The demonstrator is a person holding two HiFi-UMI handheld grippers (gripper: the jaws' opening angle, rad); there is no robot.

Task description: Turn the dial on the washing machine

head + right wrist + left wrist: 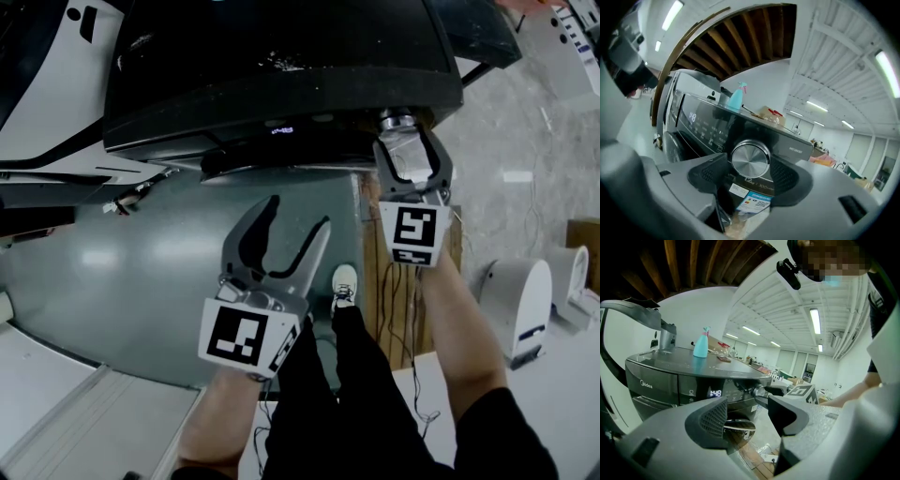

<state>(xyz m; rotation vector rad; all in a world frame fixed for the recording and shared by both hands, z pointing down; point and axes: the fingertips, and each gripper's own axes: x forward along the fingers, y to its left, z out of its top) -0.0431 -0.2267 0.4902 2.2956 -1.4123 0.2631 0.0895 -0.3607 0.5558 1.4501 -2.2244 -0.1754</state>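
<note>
Right tongs point(409, 155): spread wide, with the dial point(750, 159) between the pads, not pinched.
Dial: at the right end of the washing machine's point(281, 56) front panel; round face toward the tongs, axis straight out of the panel.
Left tongs point(298, 217): apart, empty, short of the machine's front.
Hard to see: in the head view, only the dial's metal rim showed.
Arms: right forearm point(459, 319) stretched forward; left forearm point(220, 412) held back.

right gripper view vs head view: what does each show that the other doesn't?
Only right gripper view: the dial face-on, a sticker below it, a spray bottle on the washer. Only head view: the left gripper, open and empty, and a shoe. Both: the right gripper with its jaws either side of the dial, and the display.
</note>
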